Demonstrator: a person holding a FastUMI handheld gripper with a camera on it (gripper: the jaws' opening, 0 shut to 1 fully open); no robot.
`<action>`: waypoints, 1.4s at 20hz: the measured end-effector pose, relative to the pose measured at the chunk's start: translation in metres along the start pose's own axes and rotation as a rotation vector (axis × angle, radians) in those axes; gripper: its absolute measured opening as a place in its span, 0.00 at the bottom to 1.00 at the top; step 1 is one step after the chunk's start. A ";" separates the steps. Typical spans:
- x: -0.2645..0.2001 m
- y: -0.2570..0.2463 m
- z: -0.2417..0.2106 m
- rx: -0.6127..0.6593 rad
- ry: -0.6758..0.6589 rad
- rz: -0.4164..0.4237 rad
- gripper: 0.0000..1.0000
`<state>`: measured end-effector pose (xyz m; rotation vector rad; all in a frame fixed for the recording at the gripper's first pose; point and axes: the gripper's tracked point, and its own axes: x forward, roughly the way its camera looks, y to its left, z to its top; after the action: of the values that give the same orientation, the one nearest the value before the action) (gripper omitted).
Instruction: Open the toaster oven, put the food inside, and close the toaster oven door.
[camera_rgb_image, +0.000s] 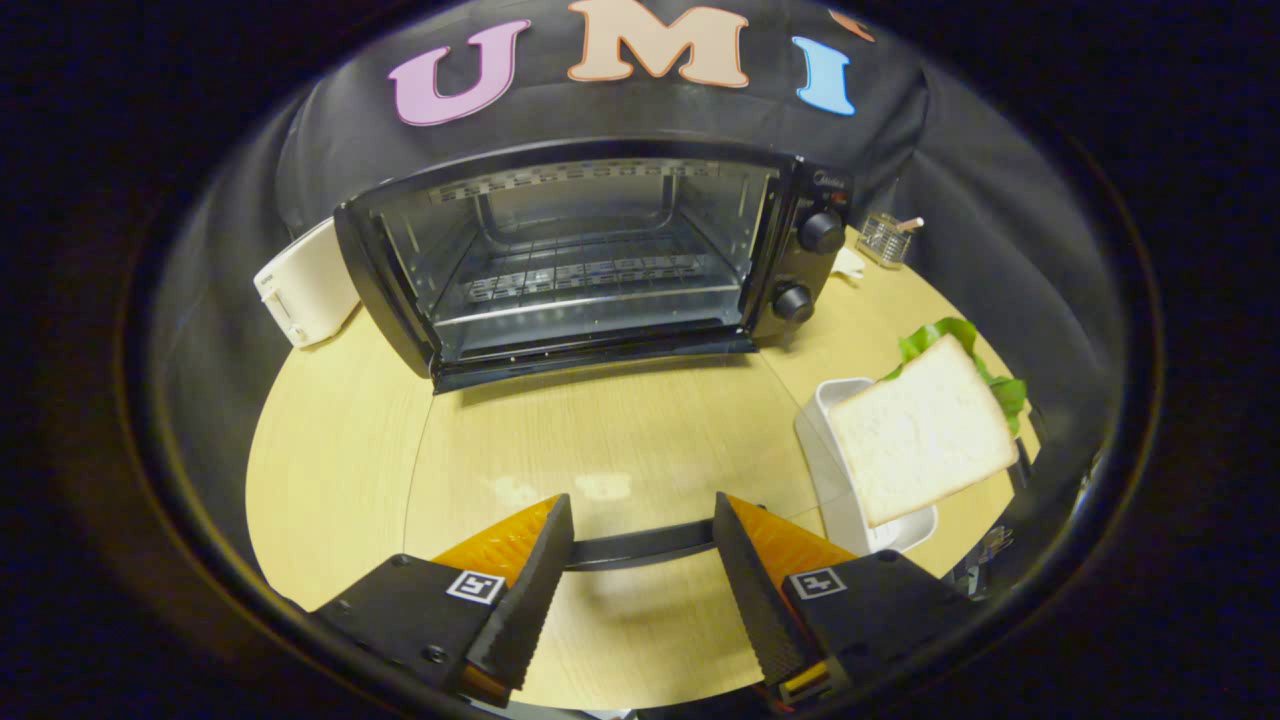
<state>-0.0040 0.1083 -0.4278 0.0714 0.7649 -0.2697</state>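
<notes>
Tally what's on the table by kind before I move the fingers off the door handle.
Appliances: 2, the open toaster oven and a white toaster beside it
Food: 1, a sandwich
Dishes: 1, a white tray under the sandwich
Small holders: 1, a clear container beyond the oven
Total: 5
The fingers stand apart, the door handle between them.

A: What carries the objects?
B: A round wooden table (620, 430).
A: What rests on it?
B: Toaster oven (590, 260) upper centre, white toaster (305, 285) upper left, white tray (835, 450) at right, glass holder (885, 238) upper right.
</notes>
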 end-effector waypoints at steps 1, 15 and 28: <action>0.003 0.000 0.004 0.012 -0.009 0.000 0.88; 0.009 0.003 0.011 -0.021 -0.015 0.040 0.87; -0.077 -0.091 0.095 0.029 -0.145 0.069 0.97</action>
<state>-0.0170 0.0220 -0.3030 0.1044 0.6135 -0.2175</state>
